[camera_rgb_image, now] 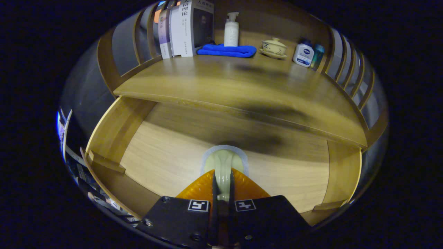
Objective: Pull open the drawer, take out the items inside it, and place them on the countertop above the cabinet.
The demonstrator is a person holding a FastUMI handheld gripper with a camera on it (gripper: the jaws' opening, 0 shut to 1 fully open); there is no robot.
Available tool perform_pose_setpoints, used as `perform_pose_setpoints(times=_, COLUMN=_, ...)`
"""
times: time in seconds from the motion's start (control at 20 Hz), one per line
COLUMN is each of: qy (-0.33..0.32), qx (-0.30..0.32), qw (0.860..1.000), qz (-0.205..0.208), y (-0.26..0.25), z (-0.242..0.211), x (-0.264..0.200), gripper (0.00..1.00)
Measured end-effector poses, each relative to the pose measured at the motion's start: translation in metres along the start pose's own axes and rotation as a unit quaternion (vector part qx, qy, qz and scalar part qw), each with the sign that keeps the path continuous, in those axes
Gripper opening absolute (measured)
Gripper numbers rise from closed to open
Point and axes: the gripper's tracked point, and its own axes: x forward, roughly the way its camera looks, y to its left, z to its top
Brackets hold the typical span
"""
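Tool pinching a pale item over the open drawer

The tool point(222, 183) has both fingers pressed on a pale green item point(223, 162); its lower part is hidden between them. It hangs above the drawer point(166, 155), below the bench point(221, 83).

fingers point(213, 186) nearly together, pinching something pale

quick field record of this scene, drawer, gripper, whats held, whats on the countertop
drawer: open, wooden, below the countertop
gripper: shut on pale object
pale object: clamped between the fingers, over the drawer floor; kind unclear
countertop: bare front part
back of countertop: books, pump bottle on blue cloth, lidded cup, two small bottles
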Motion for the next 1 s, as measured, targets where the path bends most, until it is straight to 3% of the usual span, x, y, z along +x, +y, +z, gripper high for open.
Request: perform_pose_setpoints(times=1.0, qy=-0.069, qx=-0.035, qw=0.997, qz=0.002, y=-0.005, z=0.047, x=-0.098, gripper=0.14)
